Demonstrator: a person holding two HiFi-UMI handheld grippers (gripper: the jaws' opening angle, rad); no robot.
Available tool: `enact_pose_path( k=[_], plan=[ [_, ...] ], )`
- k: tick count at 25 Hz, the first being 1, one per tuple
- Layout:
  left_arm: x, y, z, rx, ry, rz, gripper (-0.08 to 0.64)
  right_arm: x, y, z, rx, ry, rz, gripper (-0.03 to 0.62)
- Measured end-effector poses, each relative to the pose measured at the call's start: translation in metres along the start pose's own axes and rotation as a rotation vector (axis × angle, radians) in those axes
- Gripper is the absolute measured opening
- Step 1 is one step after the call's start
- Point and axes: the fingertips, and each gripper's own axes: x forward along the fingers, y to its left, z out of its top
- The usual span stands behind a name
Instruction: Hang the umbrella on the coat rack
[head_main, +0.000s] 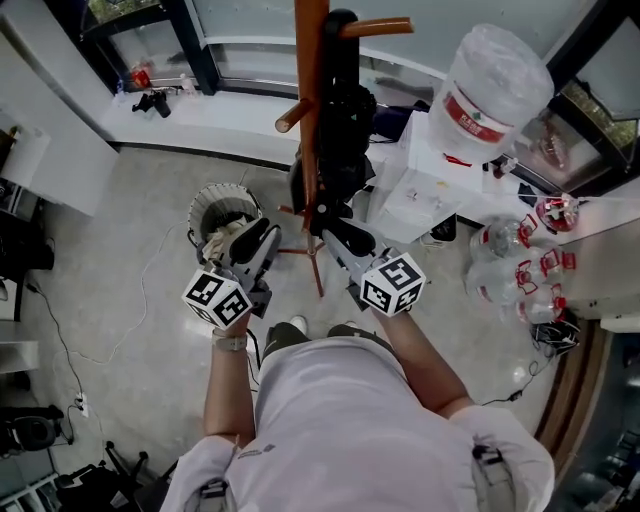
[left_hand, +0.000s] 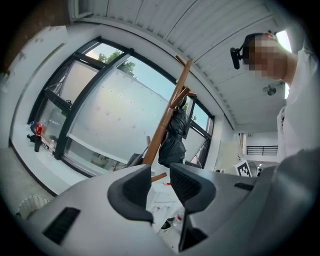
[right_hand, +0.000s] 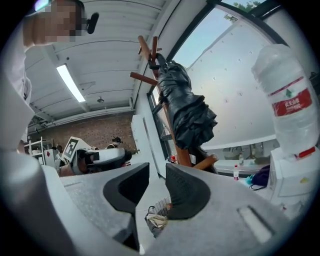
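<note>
There are two grippers, one in each of the person's hands. The left gripper (head_main: 266, 233) has its jaws drawn together with nothing between them. The right gripper (head_main: 324, 224) looks the same, jaws close together and empty.

There is one wooden coat rack (head_main: 310, 60) and one black folded umbrella (head_main: 342, 125). The umbrella hangs against the pole just ahead of both grippers, and neither of them holds it.

One big water bottle (head_main: 495, 85) sits upside down on the single white dispenser (head_main: 415, 195) just right of the rack. More clear bottles with red fittings (head_main: 525, 270) lie bunched on the floor further right. I cannot count them for sure.

One white slatted bin (head_main: 203, 203) stands on the floor to the left of the rack. It holds crumpled pale scraps (right_hand: 154, 220), though I cannot tell whether they are paper or cloth.
</note>
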Motion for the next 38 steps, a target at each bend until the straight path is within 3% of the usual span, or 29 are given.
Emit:
enact_pose_path(
  k=[7,14,30,38],
  plan=[
    [-0.012,0.004,0.0,0.087,0.04,0.073,0.112,0.013,0.019,0.006,-0.037,0.009,0.083,0.106],
    [-0.02,-0.001,0.003,0.136,0.065,0.095,0.112,0.018,0.033,0.013,-0.075,0.014,0.138,0.106],
    [-0.023,-0.007,-0.002,0.128,0.058,0.102,0.112,0.009,0.043,0.013,-0.161,0.021,0.171,0.106],
    [-0.021,-0.007,-0.011,0.099,0.064,0.094,0.112,0.005,0.04,0.008,-0.151,0.033,0.173,0.106]
  ],
)
